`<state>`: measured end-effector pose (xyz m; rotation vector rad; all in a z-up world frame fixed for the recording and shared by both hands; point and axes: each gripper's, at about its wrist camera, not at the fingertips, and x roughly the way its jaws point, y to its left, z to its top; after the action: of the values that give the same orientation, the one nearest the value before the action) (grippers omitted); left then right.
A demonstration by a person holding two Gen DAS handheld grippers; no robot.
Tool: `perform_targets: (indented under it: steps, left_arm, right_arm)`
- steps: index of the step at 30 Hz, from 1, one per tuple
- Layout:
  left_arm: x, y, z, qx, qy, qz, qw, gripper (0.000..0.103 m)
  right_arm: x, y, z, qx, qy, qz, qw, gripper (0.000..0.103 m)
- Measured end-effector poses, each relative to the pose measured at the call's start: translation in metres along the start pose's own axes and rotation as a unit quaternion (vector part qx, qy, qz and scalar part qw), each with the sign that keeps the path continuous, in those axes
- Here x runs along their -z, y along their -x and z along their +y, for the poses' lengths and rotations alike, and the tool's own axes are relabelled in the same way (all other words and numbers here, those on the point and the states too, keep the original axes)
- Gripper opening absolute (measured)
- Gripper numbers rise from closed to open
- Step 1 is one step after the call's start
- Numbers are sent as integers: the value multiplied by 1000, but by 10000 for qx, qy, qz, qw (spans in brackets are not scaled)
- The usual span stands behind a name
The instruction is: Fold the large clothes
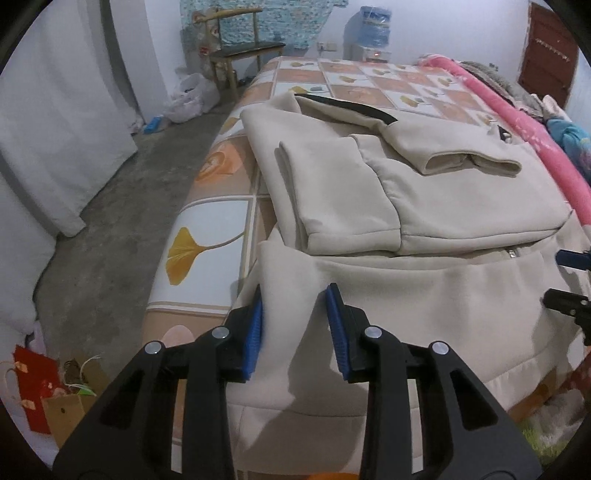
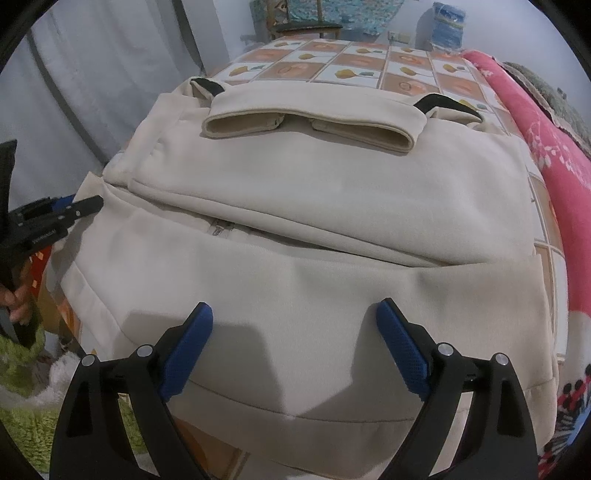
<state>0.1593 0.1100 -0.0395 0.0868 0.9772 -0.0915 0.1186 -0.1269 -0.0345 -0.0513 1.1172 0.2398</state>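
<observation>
A cream jacket (image 2: 295, 192) lies part-folded on the patterned bed (image 1: 207, 236), sleeves crossed at twelve o'clock; the left gripper (image 1: 295, 314) straddles a raised ridge of its hem, jaws narrow; the right gripper (image 2: 291, 332) hovers above the hem at six o'clock, jaws wide.

no word, number or brand can be read in either view. the only lettering is a short line of pale print along the side of the black plastic left gripper (image 2: 55, 218), seen at the far left edge of the right wrist view, too small and blurred to make out. the clear blue plastic water bottle (image 1: 373, 25) on its dispenser, far ahead of the left gripper by the back wall, carries a wrapper whose print is also too blurred to read.
</observation>
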Motion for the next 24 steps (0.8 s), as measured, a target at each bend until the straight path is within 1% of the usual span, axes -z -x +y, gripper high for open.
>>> perform_targets:
  steps: [3, 5, 7, 10, 11, 13, 14, 16, 17, 24]
  left_arm:
    - [3, 2, -7, -232, -52, -19, 9997, 32]
    - [6, 3, -12, -414, -159, -47, 9990, 32]
    - [7, 3, -15, -537, -226, -59, 9983, 32]
    - [6, 4, -18, -649, -305, -62, 9974, 32]
    - [6, 4, -19, -672, -325, -58, 9972, 32]
    - [5, 4, -20, -698, -334, -42, 9970, 32]
    - [5, 4, -20, -708, -330, -33, 9969, 32]
    - [5, 5, -20, -724, -314, -20, 9969, 32]
    - [5, 4, -21, -732, -310, -19, 9968, 32]
    - [4, 2, -23, -749, -299, -8, 9967, 32]
  right_arm:
    - [3, 7, -9, -157, -262, -85, 9995, 88]
    - [5, 18, -18, -206, -421, -270, 9985, 88]
    - [7, 32, -32, -114, -583, -492, 9970, 86]
    - [10, 56, -68, 241, -1024, -840, 9909, 80]
    - [10, 60, -78, 326, -1158, -888, 9888, 79]
    - [12, 65, -102, 514, -1483, -930, 9832, 72]
    - [12, 66, -112, 561, -1599, -931, 9811, 70]
    - [10, 66, -125, 563, -1717, -928, 9791, 64]
    - [9, 66, -129, 571, -1744, -927, 9786, 63]
    - [4, 51, -133, 730, -1568, -836, 9814, 53]
